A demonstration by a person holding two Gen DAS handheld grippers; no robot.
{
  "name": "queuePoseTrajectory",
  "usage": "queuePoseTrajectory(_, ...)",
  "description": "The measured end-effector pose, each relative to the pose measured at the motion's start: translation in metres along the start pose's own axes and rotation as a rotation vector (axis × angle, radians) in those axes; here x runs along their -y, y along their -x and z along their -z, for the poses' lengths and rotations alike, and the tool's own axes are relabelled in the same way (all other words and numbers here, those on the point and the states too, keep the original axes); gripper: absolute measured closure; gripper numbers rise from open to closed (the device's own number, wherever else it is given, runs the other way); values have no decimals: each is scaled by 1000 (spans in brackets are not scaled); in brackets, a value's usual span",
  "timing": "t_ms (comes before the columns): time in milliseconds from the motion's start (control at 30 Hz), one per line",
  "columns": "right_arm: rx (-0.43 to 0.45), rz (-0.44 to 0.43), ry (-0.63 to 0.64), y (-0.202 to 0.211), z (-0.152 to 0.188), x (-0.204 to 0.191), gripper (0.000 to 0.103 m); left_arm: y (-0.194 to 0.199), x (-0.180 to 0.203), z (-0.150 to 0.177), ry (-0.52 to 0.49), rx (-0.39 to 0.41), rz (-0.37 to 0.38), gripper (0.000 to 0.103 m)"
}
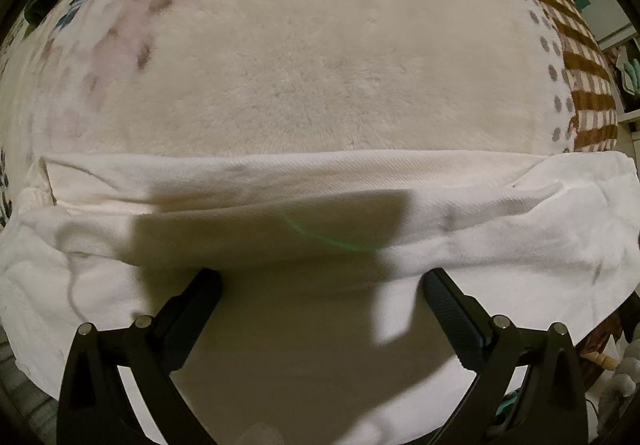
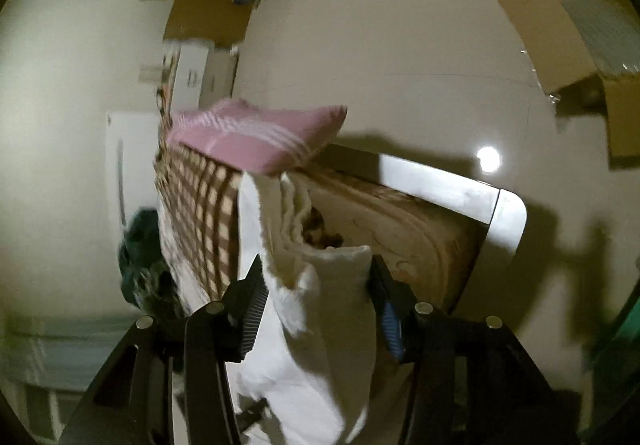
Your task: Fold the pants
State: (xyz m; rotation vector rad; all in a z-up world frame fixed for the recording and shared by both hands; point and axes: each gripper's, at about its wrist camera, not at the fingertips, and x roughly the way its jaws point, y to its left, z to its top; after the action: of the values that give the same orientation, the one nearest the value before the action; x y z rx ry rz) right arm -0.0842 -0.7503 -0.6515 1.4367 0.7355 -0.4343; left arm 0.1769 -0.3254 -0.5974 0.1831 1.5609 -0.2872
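White pants (image 1: 320,213) lie folded in a wide band across the near side of a cream fleece blanket (image 1: 320,65). My left gripper (image 1: 320,277) is open just above the pants, its black fingers (image 1: 192,305) spread wide with nothing between them. In the right wrist view, my right gripper (image 2: 316,293) holds a bunched end of the white pants (image 2: 320,325) between its fingers, off the edge of the bed.
A pink folded cloth with white stripes (image 2: 256,133) lies on the brown checked blanket edge (image 2: 200,213). A dark green garment (image 2: 144,261) lies at the left. Cardboard boxes (image 2: 560,25) stand on the glossy floor. Shelves (image 1: 624,45) stand at the right.
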Motion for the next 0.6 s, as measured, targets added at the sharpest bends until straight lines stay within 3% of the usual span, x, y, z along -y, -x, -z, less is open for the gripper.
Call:
queuePoseTrajectory(100, -30, -22, -29, -17, -7, 7, 48, 0, -1, -1, -1, 6, -3, 0)
queuePoseTrajectory(233, -40, -196, 9, -23, -9, -5, 48, -2, 1, -2, -2, 14, 0, 0)
queuePoseTrajectory(333, -85, -90, 88, -42, -4, -17, 47, -2, 1, 2, 4, 38, -7, 0)
queuePoseTrajectory(367, -72, -92, 98, -44, -2, -19, 47, -2, 2, 4, 5, 48, -8, 0)
queuePoseTrajectory(467, -36, -23, 114, -40, -1, -28, 82, 3, -1, 6, 14, 70, 7, 0)
queuePoseTrajectory(600, 35, 33, 189, -18, 18, -58, 82, 28, -12, 11, 49, 140, 70, 0)
